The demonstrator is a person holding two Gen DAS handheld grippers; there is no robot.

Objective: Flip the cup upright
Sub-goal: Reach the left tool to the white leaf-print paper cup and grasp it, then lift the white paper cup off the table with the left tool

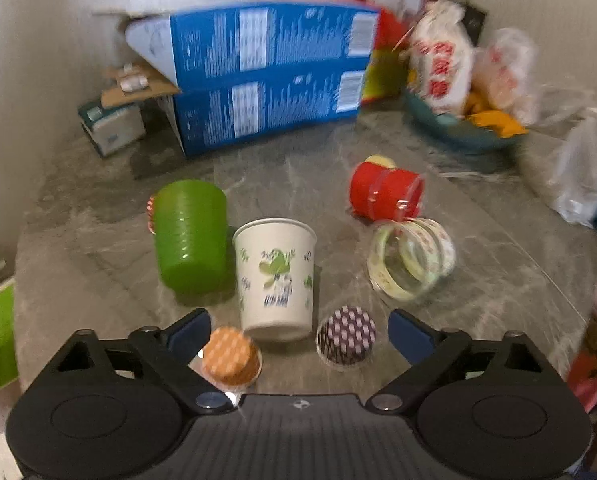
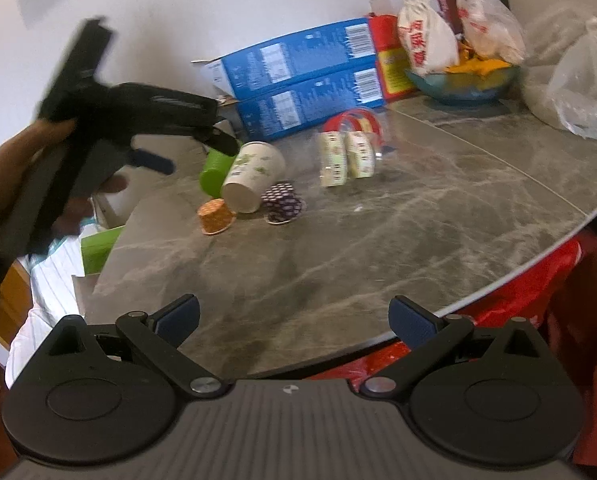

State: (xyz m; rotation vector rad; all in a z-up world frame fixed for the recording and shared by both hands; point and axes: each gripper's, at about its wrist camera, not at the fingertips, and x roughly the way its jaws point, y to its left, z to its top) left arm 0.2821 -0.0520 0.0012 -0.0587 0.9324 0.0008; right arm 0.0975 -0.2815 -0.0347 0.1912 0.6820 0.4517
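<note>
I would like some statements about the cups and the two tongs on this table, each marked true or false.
1. The left tongs are open and hold nothing. True.
2. The white paper cup is gripped by the right tongs. False: the right tongs are open, apart from it, near the table's edge.
3. The green cup is right beside the white paper cup. True.
4. The orange cupcake liner sits inside the white paper cup. False: it rests on the table beside it.
5. The blue boxes are behind the cups. True.
</note>
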